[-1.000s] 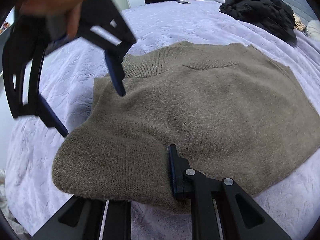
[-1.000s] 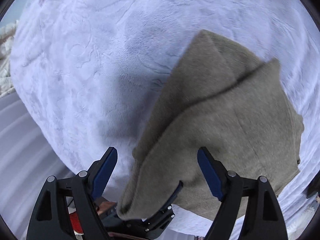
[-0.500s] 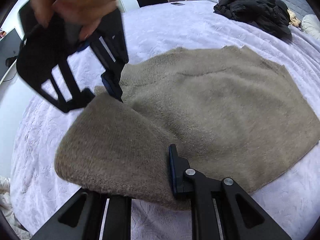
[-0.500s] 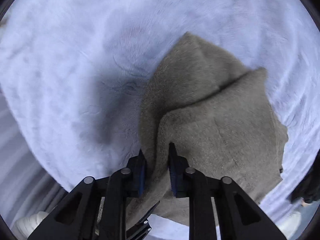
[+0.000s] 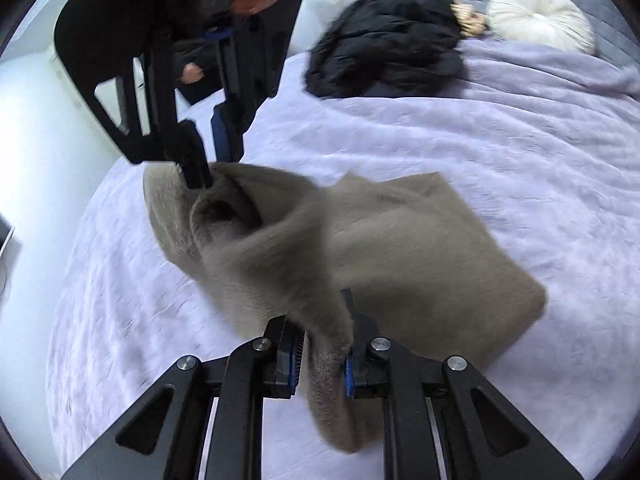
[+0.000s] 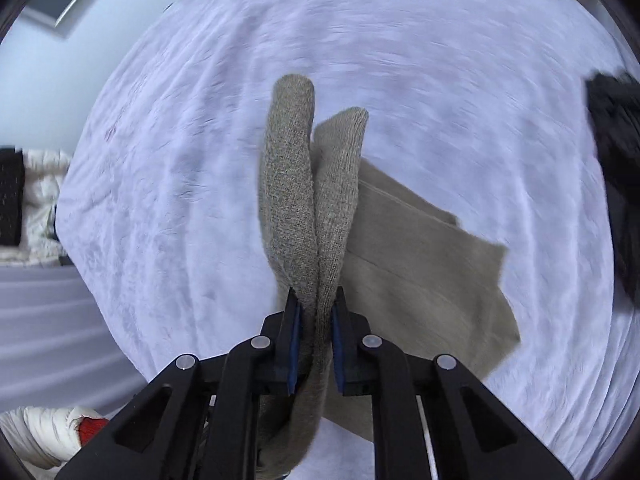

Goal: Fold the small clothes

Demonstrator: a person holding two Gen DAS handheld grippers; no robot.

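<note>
Now both grippers, the left gripper point(image 5: 320, 344) and the right gripper point(image 6: 314, 340) whose jaws have just closed, pinch one edge of the sweater point(image 5: 420, 248), lifting it off the bed point(image 5: 480, 140), so the fold has only begun.

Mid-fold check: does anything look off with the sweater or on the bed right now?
Nothing looks damaged or spilled. The sweater is bunched and twisted where both claws lift its edge, left claw and right claw each pinching doubled knit; that is expected mid-fold. A black jacket lies crumpled farther up the bed, clear of the sweater.
</note>
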